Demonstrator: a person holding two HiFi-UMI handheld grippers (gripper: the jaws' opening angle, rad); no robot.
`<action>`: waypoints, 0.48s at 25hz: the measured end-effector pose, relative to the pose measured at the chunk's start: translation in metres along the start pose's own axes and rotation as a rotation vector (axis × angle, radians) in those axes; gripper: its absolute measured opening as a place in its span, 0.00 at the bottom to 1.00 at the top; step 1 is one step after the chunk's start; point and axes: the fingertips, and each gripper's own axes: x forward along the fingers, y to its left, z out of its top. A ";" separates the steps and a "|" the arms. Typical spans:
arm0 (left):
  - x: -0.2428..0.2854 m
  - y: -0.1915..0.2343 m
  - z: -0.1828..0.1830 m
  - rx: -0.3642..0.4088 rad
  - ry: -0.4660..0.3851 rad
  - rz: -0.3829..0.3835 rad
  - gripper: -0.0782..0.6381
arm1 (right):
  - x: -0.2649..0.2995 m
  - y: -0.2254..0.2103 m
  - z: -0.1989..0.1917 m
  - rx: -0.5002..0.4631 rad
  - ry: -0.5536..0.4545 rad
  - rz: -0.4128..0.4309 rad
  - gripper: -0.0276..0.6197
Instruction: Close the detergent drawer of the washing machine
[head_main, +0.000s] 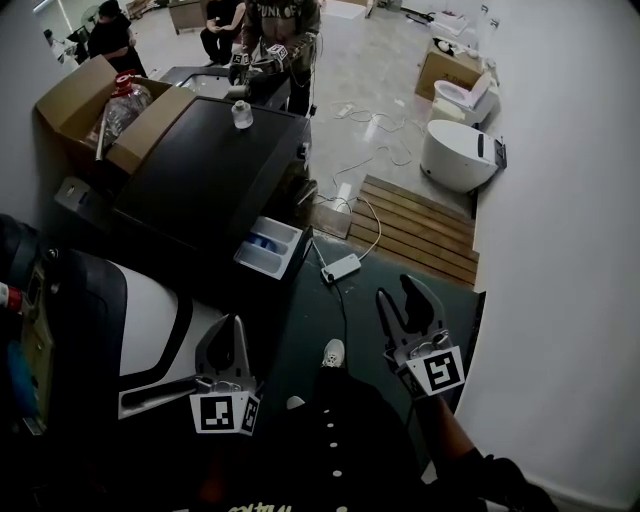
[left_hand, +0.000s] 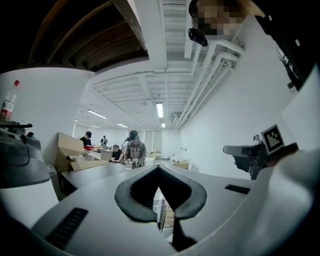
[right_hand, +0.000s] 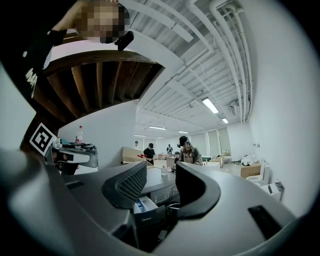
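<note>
The dark washing machine (head_main: 205, 165) stands ahead of me in the head view, with its detergent drawer (head_main: 270, 247) pulled out at the front right corner, white with blue inside. My left gripper (head_main: 233, 330) is low and short of the machine, its jaws together and holding nothing. My right gripper (head_main: 397, 293) hangs over the floor to the right of the drawer, apart from it, with its jaws spread and empty. In the right gripper view the drawer (right_hand: 144, 204) shows between the open jaws of the gripper (right_hand: 161, 181). The left gripper (left_hand: 159, 169) shows its tips meeting.
A small bottle (head_main: 241, 113) stands on the machine top. An open cardboard box (head_main: 85, 95) sits at the back left. A power strip (head_main: 341, 267) with cable lies on the floor, beside a wooden pallet (head_main: 420, 230). Toilets (head_main: 460, 155) stand by the right wall. People (head_main: 270, 40) stand behind the machine.
</note>
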 end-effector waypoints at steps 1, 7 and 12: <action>0.009 -0.001 0.001 0.001 -0.001 -0.002 0.12 | 0.005 -0.007 -0.001 0.002 0.001 -0.001 0.32; 0.053 -0.001 0.009 0.011 -0.011 0.011 0.12 | 0.041 -0.035 -0.002 0.001 -0.006 0.026 0.32; 0.076 -0.002 0.014 0.011 -0.010 0.049 0.12 | 0.065 -0.051 -0.009 0.006 0.018 0.072 0.32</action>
